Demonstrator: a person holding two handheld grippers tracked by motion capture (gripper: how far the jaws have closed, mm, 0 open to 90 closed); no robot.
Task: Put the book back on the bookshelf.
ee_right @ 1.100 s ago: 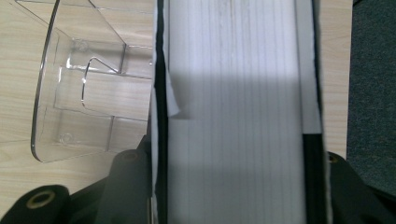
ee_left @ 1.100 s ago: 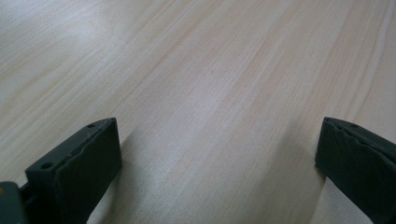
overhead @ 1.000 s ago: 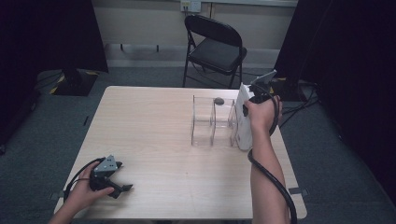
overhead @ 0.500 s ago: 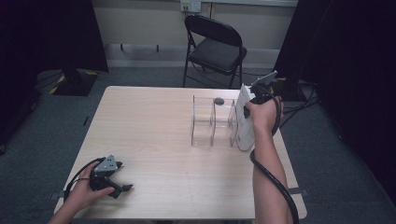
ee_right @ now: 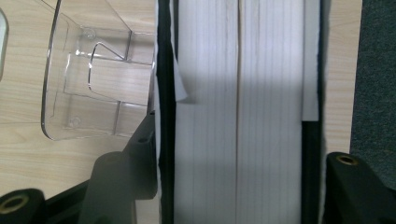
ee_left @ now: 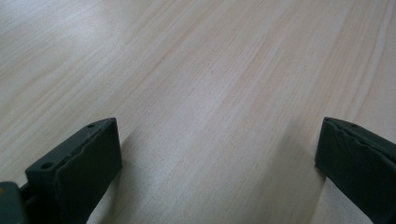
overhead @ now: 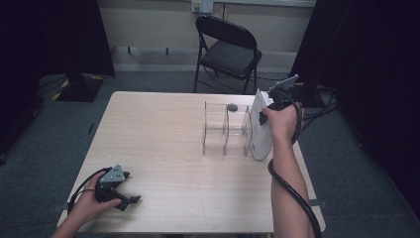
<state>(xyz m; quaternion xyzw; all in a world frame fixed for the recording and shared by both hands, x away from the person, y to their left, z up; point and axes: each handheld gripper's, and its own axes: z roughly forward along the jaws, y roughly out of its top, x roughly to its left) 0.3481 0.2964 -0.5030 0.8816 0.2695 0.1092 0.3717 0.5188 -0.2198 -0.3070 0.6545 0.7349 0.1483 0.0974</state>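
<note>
A thick white book (overhead: pixel 261 141) stands upright against the right end of a clear plastic divider rack (overhead: pixel 225 129). My right gripper (overhead: pixel 262 115) comes down on the book's top edge. In the right gripper view its jaws have just been opening. The book's pages (ee_right: pixel 243 93) lie between the jaws, and the right fingertip (ee_right: pixel 355 186) stands a little off the cover. The rack (ee_right: pixel 93 84) shows to the left. My left gripper (overhead: pixel 130 187) rests on the table near the front left corner, open with bare wood between its jaws (ee_left: pixel 217 158).
A small dark grey lump (overhead: pixel 232 106) lies on the table (overhead: pixel 158 129) just behind the rack. A black folding chair (overhead: pixel 228 49) stands beyond the far edge. The table's right edge is close to the book. A cable loops around the right forearm.
</note>
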